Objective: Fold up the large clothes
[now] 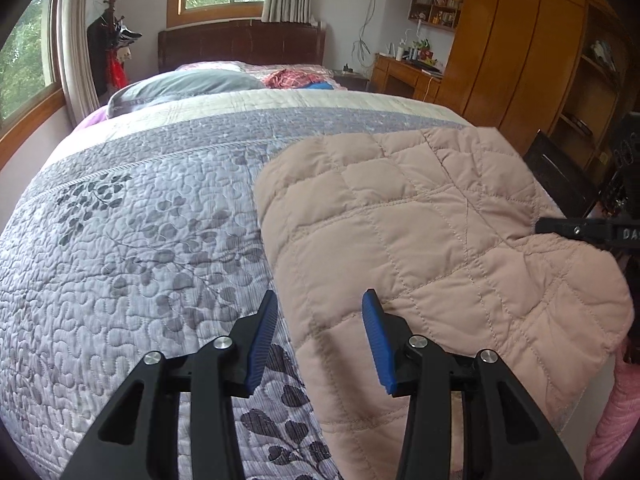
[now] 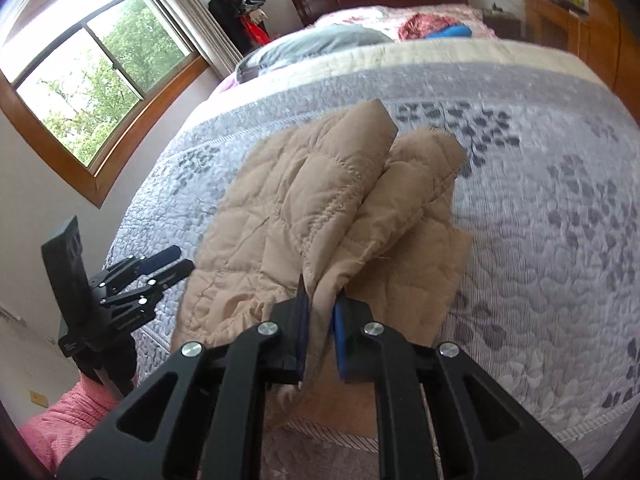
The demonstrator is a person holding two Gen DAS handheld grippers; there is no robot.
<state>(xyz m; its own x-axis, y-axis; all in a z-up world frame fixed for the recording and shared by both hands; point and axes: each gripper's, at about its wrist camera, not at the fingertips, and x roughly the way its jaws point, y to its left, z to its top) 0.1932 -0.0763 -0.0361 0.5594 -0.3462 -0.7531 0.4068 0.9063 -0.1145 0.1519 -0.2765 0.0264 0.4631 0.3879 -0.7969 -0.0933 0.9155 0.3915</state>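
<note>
Blue-padded fingers of our right gripper sit closest to the lens, pinched on a bunched edge of the beige quilted coat and lifting a doubled flap of it above the bed. Our left gripper stands spread wide with nothing between its pads, poised over the coat's near left edge where it meets the grey leaf-print bedspread. We judge the folding partly done: the coat lies on the near right part of the bed as a compact, layered shape, yet one flap is still to be laid down and smoothed. We cannot make out sleeves, collar or how many layers lie beneath; the coat's near hem runs out of frame.
</note>
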